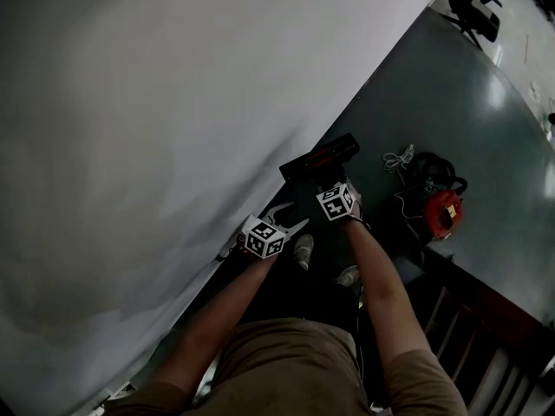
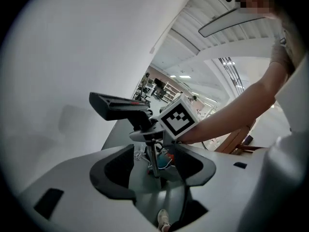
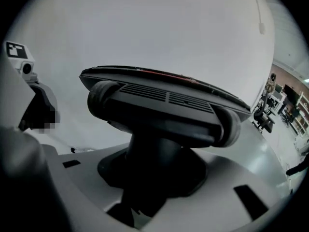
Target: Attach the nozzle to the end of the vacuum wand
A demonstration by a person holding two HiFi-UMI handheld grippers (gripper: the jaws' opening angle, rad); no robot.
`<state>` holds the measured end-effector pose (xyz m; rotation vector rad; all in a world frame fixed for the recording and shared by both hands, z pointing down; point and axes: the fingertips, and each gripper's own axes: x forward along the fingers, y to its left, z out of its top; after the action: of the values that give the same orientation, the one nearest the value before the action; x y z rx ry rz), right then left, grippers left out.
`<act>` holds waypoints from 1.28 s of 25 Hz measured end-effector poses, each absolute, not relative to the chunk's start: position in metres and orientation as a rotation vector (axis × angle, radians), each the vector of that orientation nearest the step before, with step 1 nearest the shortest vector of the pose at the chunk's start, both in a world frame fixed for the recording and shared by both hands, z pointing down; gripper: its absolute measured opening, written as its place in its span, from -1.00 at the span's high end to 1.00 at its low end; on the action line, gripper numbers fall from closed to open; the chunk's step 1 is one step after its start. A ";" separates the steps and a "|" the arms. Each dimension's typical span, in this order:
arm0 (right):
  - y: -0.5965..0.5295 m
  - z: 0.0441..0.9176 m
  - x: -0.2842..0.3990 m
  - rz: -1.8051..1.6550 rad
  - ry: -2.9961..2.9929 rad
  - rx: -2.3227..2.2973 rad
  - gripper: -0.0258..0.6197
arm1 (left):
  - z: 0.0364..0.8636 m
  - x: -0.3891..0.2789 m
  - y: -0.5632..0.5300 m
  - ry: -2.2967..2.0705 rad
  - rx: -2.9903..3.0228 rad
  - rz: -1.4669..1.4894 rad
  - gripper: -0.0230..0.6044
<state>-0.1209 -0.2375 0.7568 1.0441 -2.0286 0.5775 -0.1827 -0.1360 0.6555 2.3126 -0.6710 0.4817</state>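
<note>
The black floor nozzle (image 1: 319, 158) with a red strip is held level near the white wall, my right gripper (image 1: 328, 178) shut on its neck. In the right gripper view the nozzle (image 3: 164, 108) fills the frame, its dark neck (image 3: 154, 163) clamped between the jaws of the right gripper (image 3: 154, 178). My left gripper (image 1: 290, 217) hovers just left of and below it, jaws apart. The left gripper view shows the nozzle (image 2: 118, 106) and, in the gap of the left gripper (image 2: 154, 170), a thin grey tube (image 2: 153, 161) that no pad touches; it may be the wand.
A red and black vacuum body (image 1: 438, 206) and a white cable (image 1: 399, 157) lie on the dark green floor to the right. The white wall (image 1: 130, 146) fills the left. Wooden slatted furniture (image 1: 473, 323) stands at lower right. The person's shoes (image 1: 303, 250) are below the grippers.
</note>
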 end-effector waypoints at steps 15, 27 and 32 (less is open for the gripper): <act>-0.265 0.822 -0.192 0.707 -1.927 0.918 0.37 | 0.663 -0.213 -0.156 -0.606 2.299 0.470 0.12; -0.150 0.665 -0.064 0.757 -2.160 1.413 0.15 | 0.608 -0.172 -0.139 -0.497 2.399 0.372 0.12; -0.065 0.549 0.054 0.670 -2.144 1.802 0.15 | 0.546 -0.118 -0.115 -0.395 2.530 0.295 0.12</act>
<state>0.0539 -0.0652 0.5490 1.8021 -2.1437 0.6704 -0.1177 -0.1149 0.5461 2.5302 -0.3946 0.2951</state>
